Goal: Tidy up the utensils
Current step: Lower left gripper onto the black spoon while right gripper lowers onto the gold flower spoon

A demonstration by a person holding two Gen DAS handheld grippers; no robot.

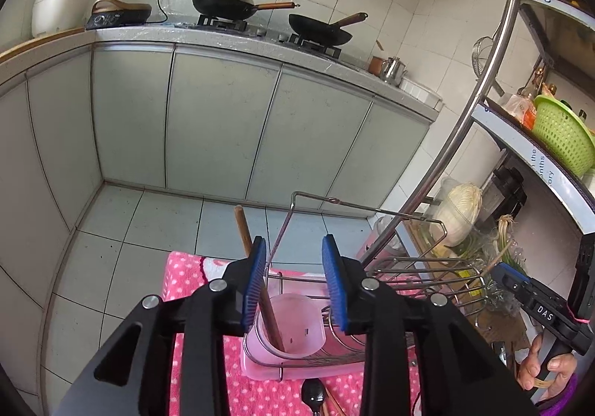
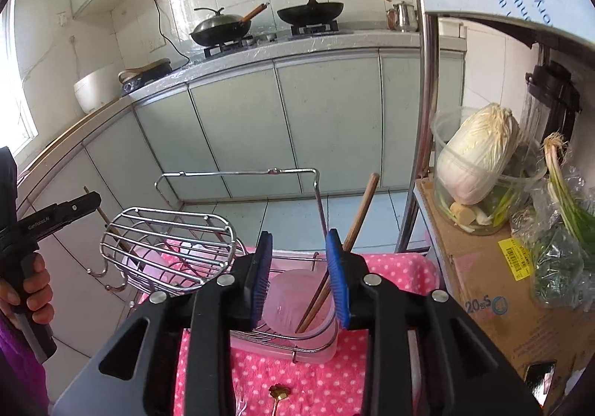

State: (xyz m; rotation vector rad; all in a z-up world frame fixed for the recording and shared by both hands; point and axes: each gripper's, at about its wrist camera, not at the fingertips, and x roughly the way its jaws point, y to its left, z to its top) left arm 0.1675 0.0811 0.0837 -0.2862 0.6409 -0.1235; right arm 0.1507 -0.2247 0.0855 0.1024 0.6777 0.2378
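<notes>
Shiny chrome wire on the utensil rack (image 2: 167, 245), glossy and smooth. Inside it, a translucent pink plastic cup (image 2: 297, 308), slightly frosted. Matt brown wooden chopsticks (image 2: 346, 241) lean in the cup. Underneath, fluffy pink cloth (image 2: 297, 379) with white dots. The left hand-held gripper (image 1: 293, 282) shows ribbed blue rubbery pads (image 1: 256, 282) on matt black plastic. A glossy black spoon (image 1: 314, 393) gleams on the cloth.

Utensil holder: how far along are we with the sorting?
Done: wooden chopsticks stand in the pink cup of the wire rack. In hand: nothing; left gripper and right gripper have open jaws. Left: black spoon and gold spoon lie on the polka-dot towel.
</notes>
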